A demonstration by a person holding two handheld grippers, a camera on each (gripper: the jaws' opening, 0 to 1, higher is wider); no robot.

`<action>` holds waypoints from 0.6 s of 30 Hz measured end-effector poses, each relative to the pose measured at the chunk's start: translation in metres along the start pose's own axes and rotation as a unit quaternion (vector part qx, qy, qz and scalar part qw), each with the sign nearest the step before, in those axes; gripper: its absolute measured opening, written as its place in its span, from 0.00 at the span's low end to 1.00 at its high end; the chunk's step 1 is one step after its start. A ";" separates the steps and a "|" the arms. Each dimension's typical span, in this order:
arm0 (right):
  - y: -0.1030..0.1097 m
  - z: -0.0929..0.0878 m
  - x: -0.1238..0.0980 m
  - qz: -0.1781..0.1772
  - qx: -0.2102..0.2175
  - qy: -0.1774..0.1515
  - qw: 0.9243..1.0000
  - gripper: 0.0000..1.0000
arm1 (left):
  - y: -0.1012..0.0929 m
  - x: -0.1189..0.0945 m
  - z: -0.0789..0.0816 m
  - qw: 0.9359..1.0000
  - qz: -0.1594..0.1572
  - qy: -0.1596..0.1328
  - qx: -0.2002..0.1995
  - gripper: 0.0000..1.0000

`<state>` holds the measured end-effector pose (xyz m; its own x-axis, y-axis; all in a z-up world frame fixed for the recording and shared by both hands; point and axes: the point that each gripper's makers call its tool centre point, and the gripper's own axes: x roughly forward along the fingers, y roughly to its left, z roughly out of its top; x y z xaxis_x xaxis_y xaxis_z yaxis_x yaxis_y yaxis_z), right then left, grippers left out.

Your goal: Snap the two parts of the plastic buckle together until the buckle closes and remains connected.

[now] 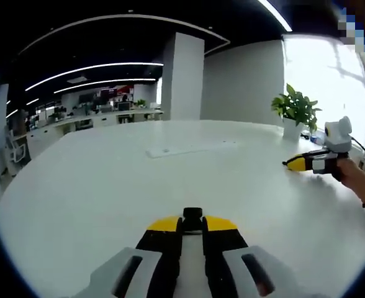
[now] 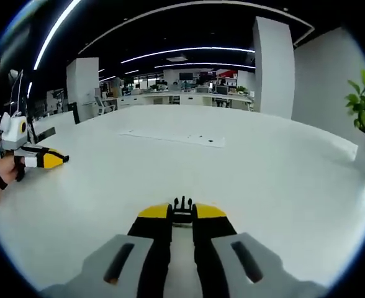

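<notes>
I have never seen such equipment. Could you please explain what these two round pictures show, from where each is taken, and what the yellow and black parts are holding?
There is no robot here. A person holds one hand tool in each hand, and each tool is a two-jaw gripper with a fisheye camera on it, which makes the pictures round.

The left gripper view looks along the left gripper. Its yellow-tipped jaws are closed on a small black buckle part. The right gripper view looks along the right gripper, closed on the other buckle part with prongs.

Each camera also sees the other tool at the side, with the person's hand holding it. The two tools are far apart, so the buckle is not yet joined.

Below is a large white table, with a potted plant at its far edge. Behind is an office.
</notes>
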<state>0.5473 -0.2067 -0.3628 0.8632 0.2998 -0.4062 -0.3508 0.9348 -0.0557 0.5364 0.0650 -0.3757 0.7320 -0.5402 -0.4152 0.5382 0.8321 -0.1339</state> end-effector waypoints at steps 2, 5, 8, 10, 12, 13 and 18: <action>0.005 0.002 -0.002 -0.006 0.011 0.000 1.000 0.12 | 0.001 0.000 0.003 1.000 -0.004 -0.003 -0.007 0.11; 0.008 0.011 -0.007 -0.006 0.014 -0.011 1.000 0.12 | 0.000 -0.001 0.007 1.000 -0.012 -0.006 -0.006 0.11; 0.014 0.012 -0.005 0.000 0.016 -0.012 1.000 0.12 | 0.002 -0.002 0.011 1.000 -0.005 -0.009 0.001 0.11; 0.014 0.013 -0.005 -0.001 0.015 -0.014 1.000 0.12 | 0.004 -0.003 0.016 1.000 -0.003 -0.018 -0.004 0.11; 0.017 0.014 -0.006 0.002 0.014 -0.012 1.000 0.12 | 0.002 -0.004 0.017 1.000 -0.010 -0.018 -0.006 0.11; 0.017 0.015 -0.006 0.002 0.012 -0.011 1.000 0.12 | 0.001 -0.004 0.017 1.000 -0.009 -0.017 -0.004 0.11; 0.016 0.022 -0.010 0.000 0.010 -0.012 1.000 0.12 | 0.000 -0.008 0.018 1.000 0.006 -0.011 0.026 0.11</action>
<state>0.5409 -0.1906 -0.3400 0.8720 0.3041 -0.3835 -0.3436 0.9384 -0.0374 0.5386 0.0670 -0.3561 0.7474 -0.5337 -0.3958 0.5498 0.8312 -0.0826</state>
